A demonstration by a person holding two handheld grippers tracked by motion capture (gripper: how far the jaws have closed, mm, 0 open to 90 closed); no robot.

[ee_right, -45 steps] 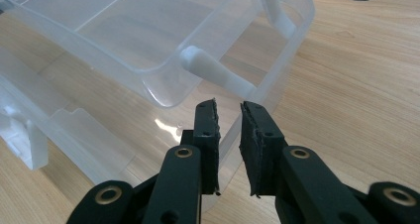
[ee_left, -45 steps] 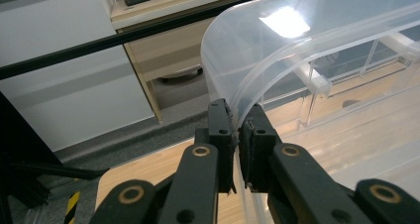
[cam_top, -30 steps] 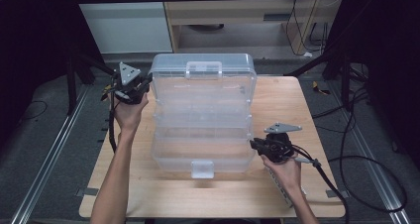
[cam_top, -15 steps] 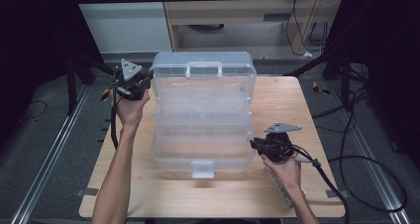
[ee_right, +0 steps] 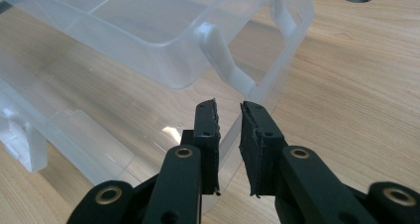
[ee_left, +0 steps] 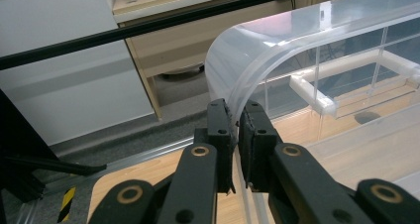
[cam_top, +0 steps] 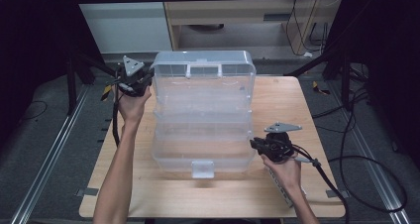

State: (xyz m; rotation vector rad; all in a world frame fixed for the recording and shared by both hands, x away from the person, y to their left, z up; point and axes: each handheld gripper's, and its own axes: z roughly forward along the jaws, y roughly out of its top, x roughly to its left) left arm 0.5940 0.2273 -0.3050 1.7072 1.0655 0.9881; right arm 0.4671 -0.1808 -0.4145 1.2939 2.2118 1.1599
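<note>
Both grippers' fingers clench the clear box (cam_top: 203, 115) on the wooden table (cam_top: 292, 100).

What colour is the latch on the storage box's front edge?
White, translucent like the clear box; the latch shows best in the high view.

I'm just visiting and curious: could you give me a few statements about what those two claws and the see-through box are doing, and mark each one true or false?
1. The left claw pinches the rim of the clear plastic box's lid. True.
2. The clear plastic box lies shut flat on the wooden table. False: its lid is raised and tiered trays are spread open.
3. The right claw is at the box's near right corner. True; the box wall sits between its jaws.
4. The box is full of tools. False: the trays look empty.
5. The table is metal. False: it is light wood.
</note>
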